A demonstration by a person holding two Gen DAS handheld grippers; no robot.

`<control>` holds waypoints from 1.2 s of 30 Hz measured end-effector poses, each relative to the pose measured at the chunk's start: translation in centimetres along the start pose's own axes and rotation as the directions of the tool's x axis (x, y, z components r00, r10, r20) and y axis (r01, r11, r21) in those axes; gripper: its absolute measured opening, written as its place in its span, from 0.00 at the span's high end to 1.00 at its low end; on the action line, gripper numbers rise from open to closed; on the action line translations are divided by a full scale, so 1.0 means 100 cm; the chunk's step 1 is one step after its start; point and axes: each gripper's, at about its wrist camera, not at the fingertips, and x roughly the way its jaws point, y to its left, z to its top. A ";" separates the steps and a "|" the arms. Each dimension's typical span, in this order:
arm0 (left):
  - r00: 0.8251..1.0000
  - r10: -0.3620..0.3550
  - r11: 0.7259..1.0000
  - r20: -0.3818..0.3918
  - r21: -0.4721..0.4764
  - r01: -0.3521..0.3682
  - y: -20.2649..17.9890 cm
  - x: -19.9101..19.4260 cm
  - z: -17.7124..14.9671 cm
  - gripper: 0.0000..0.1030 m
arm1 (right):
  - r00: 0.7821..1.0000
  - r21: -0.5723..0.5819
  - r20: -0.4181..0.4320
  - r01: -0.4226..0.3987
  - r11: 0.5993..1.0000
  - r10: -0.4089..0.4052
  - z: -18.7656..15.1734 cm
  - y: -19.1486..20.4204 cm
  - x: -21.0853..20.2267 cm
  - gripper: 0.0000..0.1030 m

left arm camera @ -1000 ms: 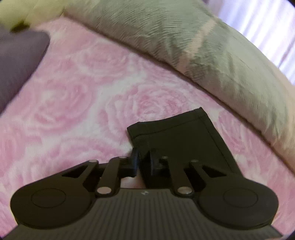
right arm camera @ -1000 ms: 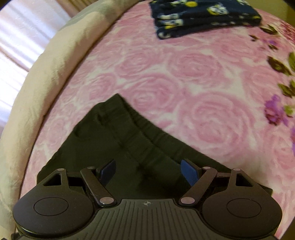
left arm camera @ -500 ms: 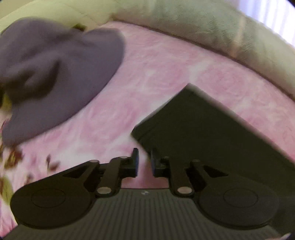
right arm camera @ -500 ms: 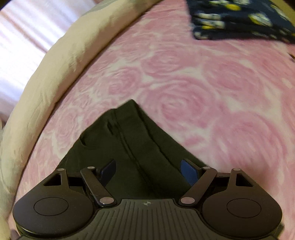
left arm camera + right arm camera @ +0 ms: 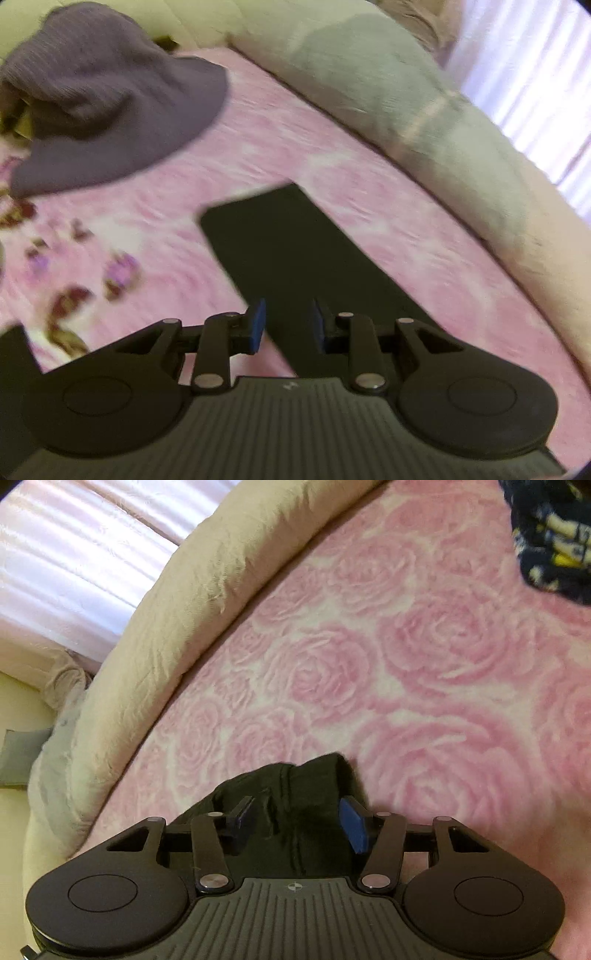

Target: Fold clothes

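Note:
A dark, near-black garment lies flat on the pink rose-patterned bedspread. In the left wrist view its long narrow leg stretches away from my left gripper, whose jaws stand open over it and hold nothing. In the right wrist view the garment's rumpled end lies between the open jaws of my right gripper, which hovers over it without clamping it.
A purple-grey knitted garment is heaped at the far left. A folded navy patterned garment lies at the far right. A cream and green pillow or duvet roll runs along the bed's far edge, with a curtain behind.
My left gripper has let go of the dark garment's edge and opened, swinging left and back. My right gripper has drawn back toward the garment's end, jaws still open.

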 end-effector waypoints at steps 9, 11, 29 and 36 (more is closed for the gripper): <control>0.988 -0.123 0.992 -0.094 -0.042 0.119 -0.040 -0.008 -0.043 0.78 | 0.975 0.010 -0.071 -0.209 0.978 0.209 0.013 -0.035 0.022 0.49; 0.987 -0.117 0.993 -0.113 -0.044 0.112 -0.045 -0.005 -0.051 0.78 | 0.968 0.025 -0.096 -0.229 0.973 0.230 0.013 -0.044 0.030 0.50; 0.988 -0.101 0.992 -0.113 0.060 0.109 -0.077 0.010 -0.070 0.79 | 0.967 -0.126 0.159 -0.181 0.975 0.200 0.021 -0.026 0.017 0.98; 0.989 -0.072 0.982 -0.127 0.167 0.093 -0.094 0.020 -0.086 0.79 | 0.993 -0.004 0.068 -0.095 0.995 0.095 0.035 -0.044 0.039 0.71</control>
